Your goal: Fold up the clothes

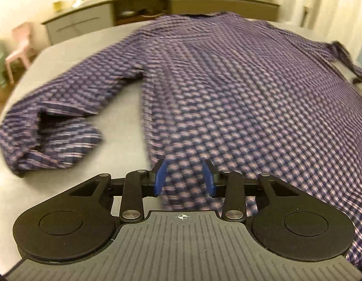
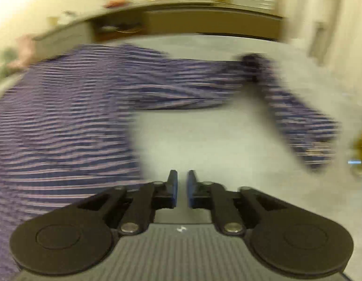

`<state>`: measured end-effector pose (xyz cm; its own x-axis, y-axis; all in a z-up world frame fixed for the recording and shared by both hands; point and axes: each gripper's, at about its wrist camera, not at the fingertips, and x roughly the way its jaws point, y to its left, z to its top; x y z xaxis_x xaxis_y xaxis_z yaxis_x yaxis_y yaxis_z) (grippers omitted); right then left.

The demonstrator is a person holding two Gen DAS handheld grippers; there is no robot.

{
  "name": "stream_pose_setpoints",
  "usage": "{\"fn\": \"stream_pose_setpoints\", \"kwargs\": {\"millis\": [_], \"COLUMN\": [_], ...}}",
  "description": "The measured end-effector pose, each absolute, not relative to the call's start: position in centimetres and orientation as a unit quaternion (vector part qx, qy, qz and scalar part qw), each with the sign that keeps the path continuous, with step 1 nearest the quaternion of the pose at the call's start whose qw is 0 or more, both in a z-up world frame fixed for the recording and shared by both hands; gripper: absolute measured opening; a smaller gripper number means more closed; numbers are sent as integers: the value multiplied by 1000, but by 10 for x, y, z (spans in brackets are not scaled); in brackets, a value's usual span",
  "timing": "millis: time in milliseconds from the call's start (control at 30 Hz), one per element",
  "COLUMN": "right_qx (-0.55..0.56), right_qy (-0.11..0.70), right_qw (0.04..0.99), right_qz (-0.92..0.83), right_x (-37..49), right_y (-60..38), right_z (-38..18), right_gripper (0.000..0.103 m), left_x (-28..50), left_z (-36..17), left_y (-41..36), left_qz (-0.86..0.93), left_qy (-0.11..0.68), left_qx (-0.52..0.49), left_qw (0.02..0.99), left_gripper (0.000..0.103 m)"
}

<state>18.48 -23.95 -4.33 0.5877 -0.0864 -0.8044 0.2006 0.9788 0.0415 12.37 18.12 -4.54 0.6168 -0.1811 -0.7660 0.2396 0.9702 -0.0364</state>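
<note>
The left gripper hangs over the near hem of the shirt, its jaws apart; checked cloth shows between the blue pads, but they do not press on it. The right gripper is over bare grey bench just beside the shirt's right edge, its jaws nearly together with a narrow gap and nothing between them. The right view is heavily blurred.

The shirt, purple and white check, lies spread flat on the bench, hem towards the grippers and collar at the far side. Its left sleeve runs out and bends back near the bench edge; the right sleeve stretches sideways, then angles down towards the near side.

Beyond the bench stands a long sideboard against the wall, with bowls and small things on top, and a pink chair at the far left.
</note>
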Motion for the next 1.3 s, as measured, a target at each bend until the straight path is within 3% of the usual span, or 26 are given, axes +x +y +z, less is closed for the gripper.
{"fn": "stream_pose_setpoints", "kwargs": {"millis": [67,100,167,367,467,533,567,633,733,833,900,967,1033,1067,1233,1300], "right_qx": [108,135,166,158,139,151,158,141,116,105,100,140,184,204,247,198], "right_qy": [431,415,387,387,391,390,389,365,329,356,364,378,362,353,340,342], "right_qw": [893,898,905,902,900,899,899,912,927,908,898,893,892,891,899,915], "right_qz": [-75,-63,-57,-106,-136,-128,-124,-119,-135,-195,-224,-203,-196,-200,-125,-79], "right_x": [183,185,196,269,297,308,314,323,333,335,331,325,310,299,260,262], "right_y": [-250,-251,-253,-271,-283,-292,-296,-295,-295,-306,-309,-309,-303,-299,-251,-222], "right_z": [-35,-26,-15,-37,-58,-68,-73,-73,-71,-81,-84,-72,-51,-41,-5,2], "right_gripper": [19,35,63,81,77,47,11,6,6,11,37,52,60,65,65,70], "left_x": [141,150,179,252,273,290,300,319,338,344,339,331,324,321,334,351], "left_z": [-32,-25,-19,-52,-60,-62,-64,-68,-67,-73,-70,-58,-42,-34,-23,-30], "left_y": [198,206,227,278,291,304,312,328,348,360,368,361,330,313,214,184], "left_qz": [-97,-88,-56,5,30,59,76,104,160,225,217,180,113,76,-77,-65], "left_qy": [408,402,398,433,418,410,407,395,375,363,363,361,360,360,365,373], "left_qx": [4,-11,-47,-161,-178,-180,-180,-181,-164,-116,-145,-172,-167,-163,-99,-43], "left_qw": [908,912,914,887,891,892,892,895,898,897,895,899,911,915,922,925], "left_gripper": [35,42,47,50,43,11,3,0,0,0,0,0,2,6,46,51]}}
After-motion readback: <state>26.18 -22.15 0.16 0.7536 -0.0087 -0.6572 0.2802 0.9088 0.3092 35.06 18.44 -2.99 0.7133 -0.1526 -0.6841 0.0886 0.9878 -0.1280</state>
